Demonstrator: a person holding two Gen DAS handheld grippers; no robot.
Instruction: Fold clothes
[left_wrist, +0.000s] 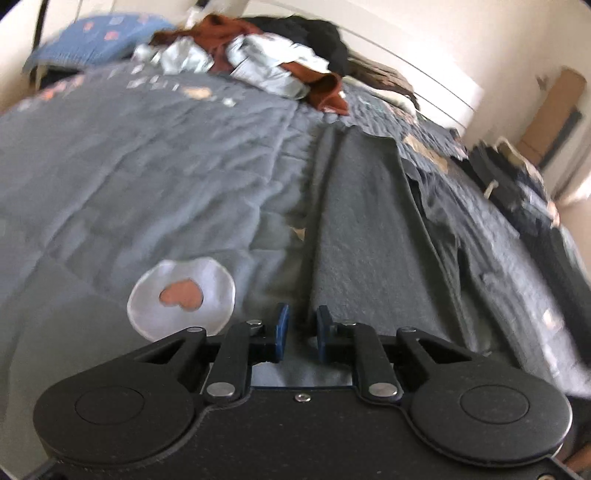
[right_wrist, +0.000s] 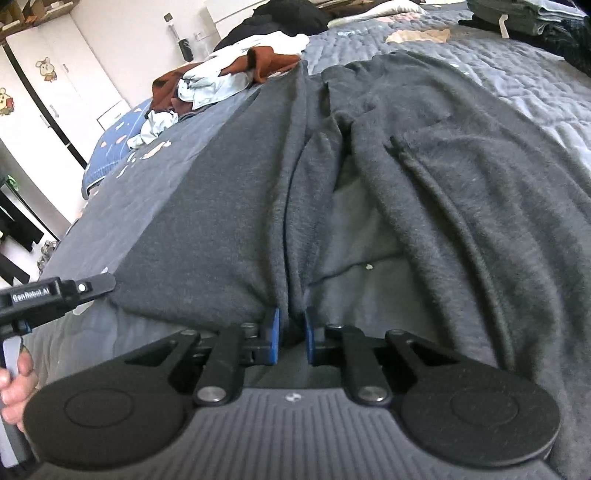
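Both grippers (left_wrist: 300, 328) (right_wrist: 291, 328) pinch grey garment (right_wrist: 424, 206) edge, jaws nearly closed; fold unfinished, unfolded pile (right_wrist: 221, 81) beyond garment.

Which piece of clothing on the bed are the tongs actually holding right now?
The dark grey garment spread flat down the bed; both tongs pinch its near edge. The rust-brown and pale blue clothes lie crumpled, untouched, at the far end.
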